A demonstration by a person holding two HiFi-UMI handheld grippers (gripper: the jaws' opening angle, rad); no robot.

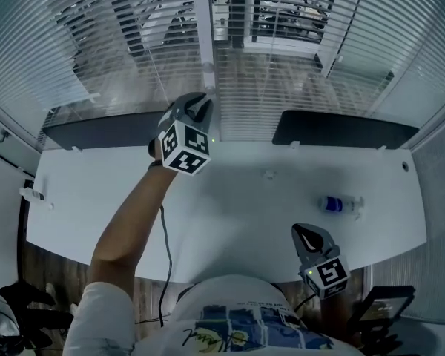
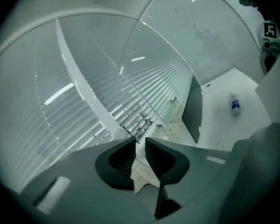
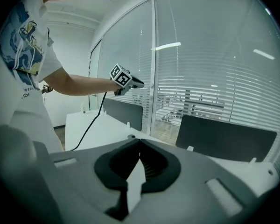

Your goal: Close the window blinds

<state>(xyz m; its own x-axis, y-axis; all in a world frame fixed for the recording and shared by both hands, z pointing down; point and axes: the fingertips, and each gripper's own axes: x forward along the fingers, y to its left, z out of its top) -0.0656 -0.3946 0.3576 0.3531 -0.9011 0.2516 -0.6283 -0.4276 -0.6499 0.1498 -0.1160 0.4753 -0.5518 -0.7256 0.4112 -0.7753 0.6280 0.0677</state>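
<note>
White slatted blinds [image 1: 282, 21] cover the windows behind the desk; in their lower middle the slats stand tilted and the outside shows between them. My left gripper [image 1: 200, 104] is raised at the white window post [image 1: 202, 21], its tips almost at the blinds [image 2: 84, 101]. In the left gripper view its jaws [image 2: 140, 141] stand a narrow gap apart and press on nothing. A thin wand [image 1: 157, 73] hangs just left of it. My right gripper [image 1: 305, 233] is low near the desk's front edge, with its jaws [image 3: 140, 141] shut and empty.
The white desk [image 1: 230, 199] carries a small water bottle [image 1: 340, 204] at the right. Two dark panels [image 1: 341, 128] [image 1: 96, 128] stand along its back edge. A black cable [image 1: 163, 236] hangs from the left arm across the desk.
</note>
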